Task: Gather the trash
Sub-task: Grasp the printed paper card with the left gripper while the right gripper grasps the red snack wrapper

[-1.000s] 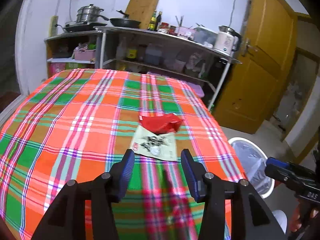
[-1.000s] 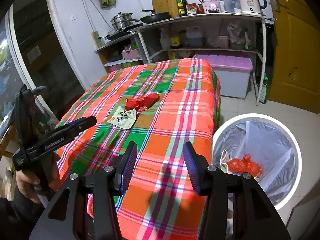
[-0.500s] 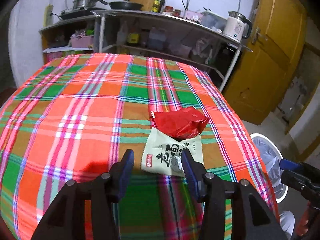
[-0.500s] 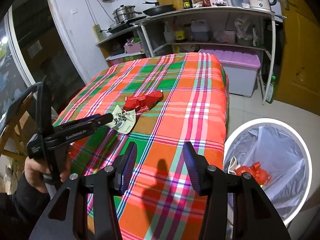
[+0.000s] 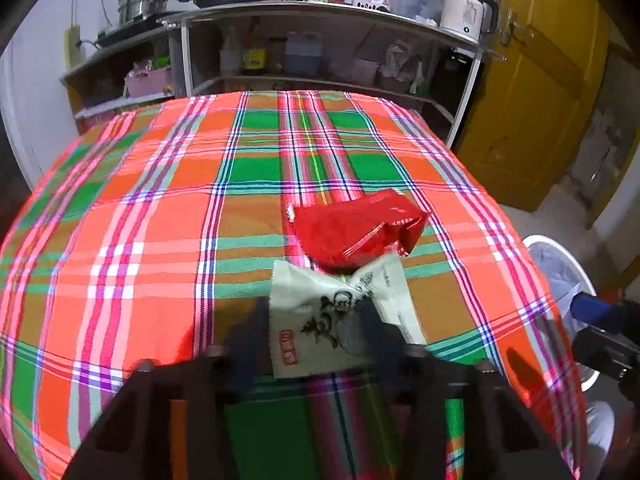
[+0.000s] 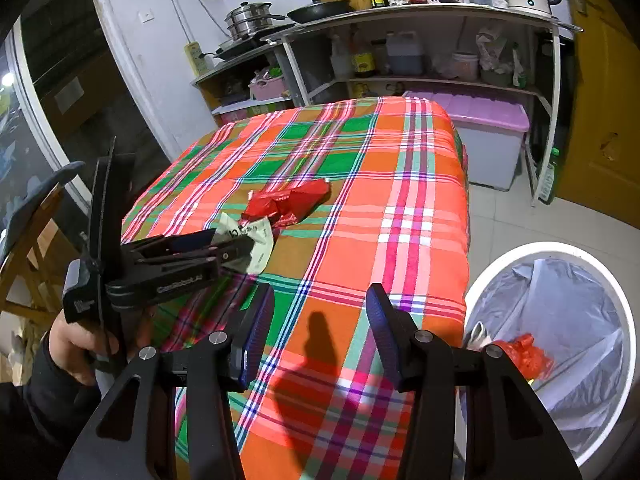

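A white snack wrapper (image 5: 320, 320) with black lettering lies on the plaid tablecloth, with a crumpled red wrapper (image 5: 352, 232) overlapping its far edge. My left gripper (image 5: 316, 332) is open, its blurred fingers on either side of the white wrapper's near end. The right wrist view shows the left gripper (image 6: 240, 248) reaching the white wrapper (image 6: 260, 240) beside the red wrapper (image 6: 288, 204). My right gripper (image 6: 318, 332) is open and empty above the table's near corner.
A white-rimmed trash bin (image 6: 560, 320) with a clear liner and red trash inside stands on the floor right of the table; it also shows in the left wrist view (image 5: 560, 276). Kitchen shelves (image 5: 320, 40) stand behind the table. A yellow door (image 5: 540, 100) is at right.
My left gripper has moved forward and down over the white wrapper, so its fingers now straddle it. My right gripper has shifted slightly toward the table and stays open.
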`<action>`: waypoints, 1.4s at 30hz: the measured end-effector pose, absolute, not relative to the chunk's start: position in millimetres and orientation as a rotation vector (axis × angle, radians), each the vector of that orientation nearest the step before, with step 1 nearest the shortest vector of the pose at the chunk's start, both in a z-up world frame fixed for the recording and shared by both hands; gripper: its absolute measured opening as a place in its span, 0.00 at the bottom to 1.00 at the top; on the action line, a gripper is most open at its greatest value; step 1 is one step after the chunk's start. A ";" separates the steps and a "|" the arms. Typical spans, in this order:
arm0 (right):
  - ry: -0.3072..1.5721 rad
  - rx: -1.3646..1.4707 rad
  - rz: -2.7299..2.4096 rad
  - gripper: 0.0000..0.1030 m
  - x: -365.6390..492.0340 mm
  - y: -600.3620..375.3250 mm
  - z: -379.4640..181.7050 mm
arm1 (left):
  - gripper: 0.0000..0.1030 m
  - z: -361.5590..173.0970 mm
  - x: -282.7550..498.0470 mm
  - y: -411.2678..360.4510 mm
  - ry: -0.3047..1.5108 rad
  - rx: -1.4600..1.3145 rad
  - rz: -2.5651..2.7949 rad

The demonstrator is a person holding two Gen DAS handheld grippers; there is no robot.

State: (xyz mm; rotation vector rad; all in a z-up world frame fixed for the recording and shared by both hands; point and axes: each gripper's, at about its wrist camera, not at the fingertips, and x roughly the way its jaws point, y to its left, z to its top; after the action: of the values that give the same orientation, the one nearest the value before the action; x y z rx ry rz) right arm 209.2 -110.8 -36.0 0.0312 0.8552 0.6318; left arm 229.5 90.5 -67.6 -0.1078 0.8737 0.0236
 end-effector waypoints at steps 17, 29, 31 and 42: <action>0.843 0.026 0.621 0.47 210.2 -104.9 -29.0 | 0.02 -44.0 184.3 108.8 0.751 -0.213 -0.020; 0.789 -0.118 0.670 0.47 238.4 -55.2 -24.4 | 0.00 -30.2 158.0 142.6 0.690 -0.269 0.007; 0.776 -0.145 0.684 0.47 248.0 -45.8 -25.4 | 0.00 -29.8 155.4 148.1 0.685 -0.277 0.015; 0.815 -0.321 0.744 0.47 291.1 0.4 -54.9 | 0.00 -31.6 147.8 163.4 0.672 -0.306 0.025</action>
State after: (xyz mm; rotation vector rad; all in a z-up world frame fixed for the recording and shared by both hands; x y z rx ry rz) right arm 291.1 0.4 -54.9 -0.3212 0.8152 0.7437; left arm 147.8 163.4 -31.6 -0.3063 0.6717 0.0248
